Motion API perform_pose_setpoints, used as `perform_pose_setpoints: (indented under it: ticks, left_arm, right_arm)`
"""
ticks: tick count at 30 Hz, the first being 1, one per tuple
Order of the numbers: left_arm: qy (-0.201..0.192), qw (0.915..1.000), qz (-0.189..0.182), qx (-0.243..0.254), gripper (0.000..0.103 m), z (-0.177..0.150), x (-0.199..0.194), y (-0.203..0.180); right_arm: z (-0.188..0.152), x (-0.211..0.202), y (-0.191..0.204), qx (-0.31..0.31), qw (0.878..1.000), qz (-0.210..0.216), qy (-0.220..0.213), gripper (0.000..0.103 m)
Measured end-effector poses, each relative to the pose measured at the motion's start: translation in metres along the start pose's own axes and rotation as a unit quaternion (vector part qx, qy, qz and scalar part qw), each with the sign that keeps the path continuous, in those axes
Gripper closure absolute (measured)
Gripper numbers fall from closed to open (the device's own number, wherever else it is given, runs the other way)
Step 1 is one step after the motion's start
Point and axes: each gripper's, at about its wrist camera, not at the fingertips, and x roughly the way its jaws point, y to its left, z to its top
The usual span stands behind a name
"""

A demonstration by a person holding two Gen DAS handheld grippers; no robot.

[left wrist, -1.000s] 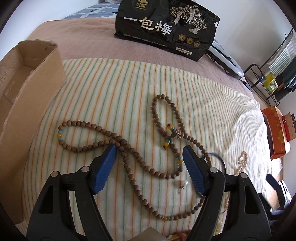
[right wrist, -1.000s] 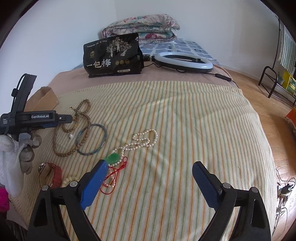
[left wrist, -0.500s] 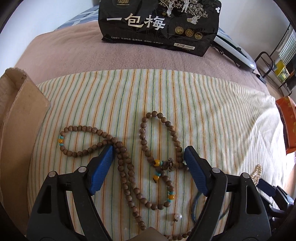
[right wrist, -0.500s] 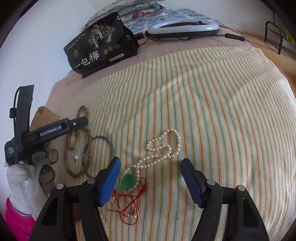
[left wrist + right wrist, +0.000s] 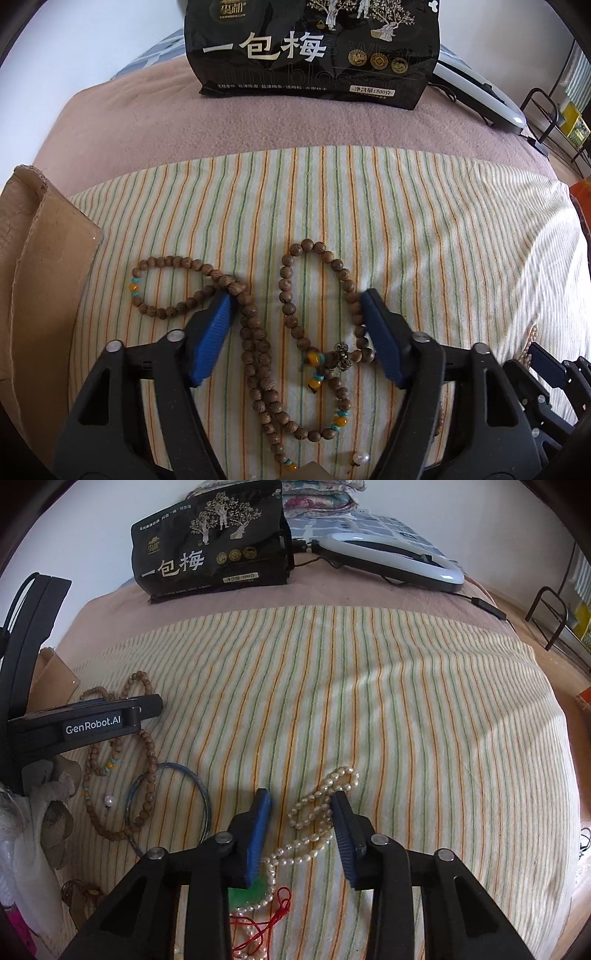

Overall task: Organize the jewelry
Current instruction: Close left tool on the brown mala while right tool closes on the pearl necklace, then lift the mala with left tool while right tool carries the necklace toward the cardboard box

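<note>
A long brown wooden bead necklace [image 5: 255,343] with orange and teal beads lies looped on the striped cloth [image 5: 406,229]. My left gripper [image 5: 297,306] is open, low over it, its blue pads straddling the loops. The necklace also shows in the right wrist view [image 5: 147,753], partly over a blue bangle [image 5: 201,794]. My right gripper [image 5: 301,799] is open with its pads either side of a white pearl necklace [image 5: 317,812]. A green pendant [image 5: 243,895] on red cord [image 5: 275,912] lies under the right gripper's base.
A cardboard box [image 5: 33,266] stands at the left edge of the bed. A black snack bag [image 5: 314,48] and a ring light [image 5: 391,557] lie at the back. More small jewelry [image 5: 79,893] lies at the lower left.
Both grippers have moved forward and down toward the cloth. The left now straddles the wooden beads; the right has narrowed and now straddles the pearl necklace.
</note>
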Motion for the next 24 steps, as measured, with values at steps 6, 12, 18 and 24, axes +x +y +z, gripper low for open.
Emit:
perform_pose_setpoints:
  ticks: [6, 12, 18, 24]
  left_arm:
    - [-0.001, 0.9995, -0.018, -0.026, 0.091, 0.004, -0.006, 0.017]
    - [-0.003, 0.9969, -0.063, -0.047, 0.092, -0.002, -0.023, 0.033]
    - [-0.028, 0.9945, -0.087, -0.052, 0.092, -0.012, -0.057, 0.042]
    - [-0.061, 0.9926, -0.098, -0.038, 0.092, -0.02, -0.098, 0.041]
  right_arm:
    - [-0.002, -0.005, -0.008, 0.01, 1.0, 0.018, -0.006, 0.098]
    - [-0.006, -0.014, -0.014, 0.034, 0.998, 0.05, -0.016, 0.098]
    - [-0.007, -0.035, -0.012, 0.043, 0.996, 0.07, -0.034, 0.102]
    - [-0.006, -0.067, -0.007, 0.038, 0.994, 0.081, -0.06, 0.102]
